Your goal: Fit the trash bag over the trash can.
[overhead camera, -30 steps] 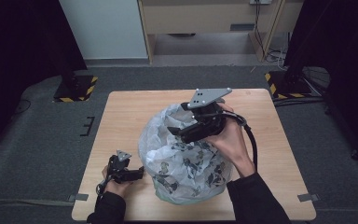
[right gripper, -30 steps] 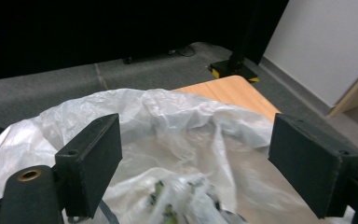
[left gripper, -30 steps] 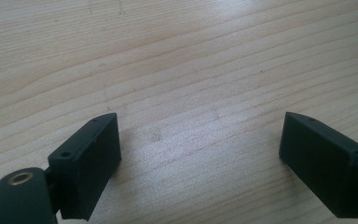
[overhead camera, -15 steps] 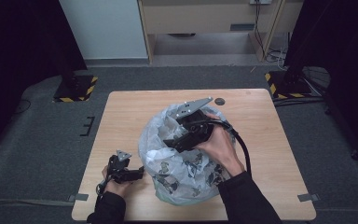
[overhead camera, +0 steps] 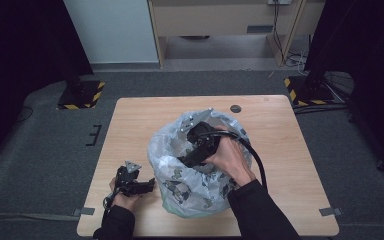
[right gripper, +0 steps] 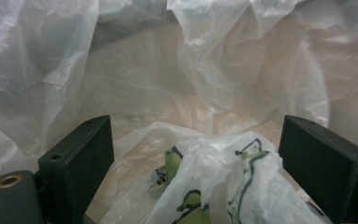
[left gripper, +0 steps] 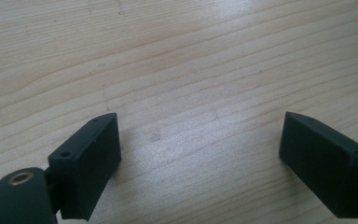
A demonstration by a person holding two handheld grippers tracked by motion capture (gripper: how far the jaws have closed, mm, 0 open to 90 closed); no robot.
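Evidently the right gripper (overhead camera: 187, 159) reaches down inside the one clear bag (overhead camera: 180, 185) — jaws apart over a crumpled printed bag (right gripper: 223, 186) (likely to grab it). Just left of that bag, the left gripper (overhead camera: 150, 186) idles on the table (overhead camera: 280, 150), jaws apart, empty.

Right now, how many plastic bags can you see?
2. A big translucent bag sits on the table, and a smaller printed bag lies inside it, between the right gripper's open jaws. More may be hidden underneath.
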